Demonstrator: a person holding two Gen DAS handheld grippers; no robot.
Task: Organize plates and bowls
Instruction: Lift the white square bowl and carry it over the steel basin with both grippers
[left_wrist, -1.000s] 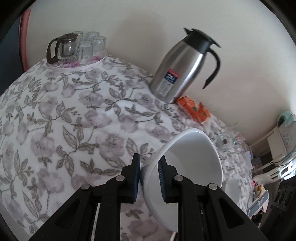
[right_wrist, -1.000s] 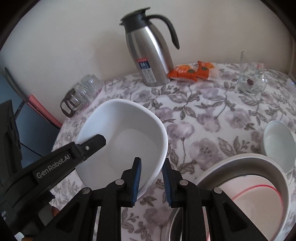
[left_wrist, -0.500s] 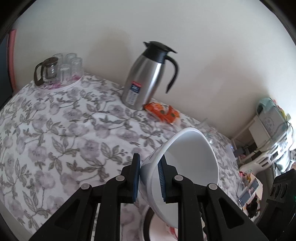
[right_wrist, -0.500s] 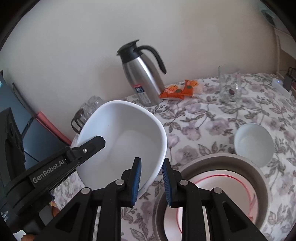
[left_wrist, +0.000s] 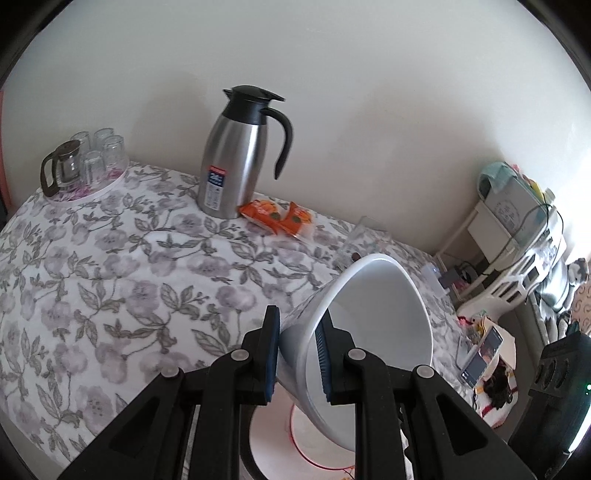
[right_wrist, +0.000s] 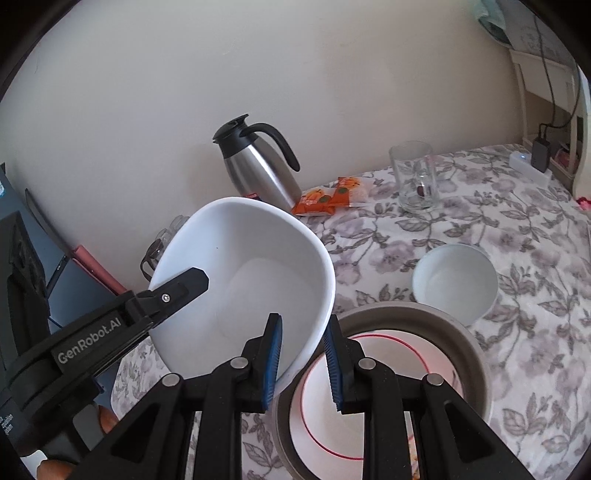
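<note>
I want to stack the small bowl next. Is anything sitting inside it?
No, in the right wrist view the small white bowl stands upright on the floral tablecloth and its inside shows bare white.

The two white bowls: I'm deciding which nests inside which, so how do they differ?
The big bowl is clearly larger than the small bowl. It is held tilted in the air by the left gripper and right gripper; the small bowl sits upright on the tablecloth. Both are plain white and empty.

Plate (left_wrist: 325, 446) mostly hidden behind bowl (left_wrist: 376, 332).
</note>
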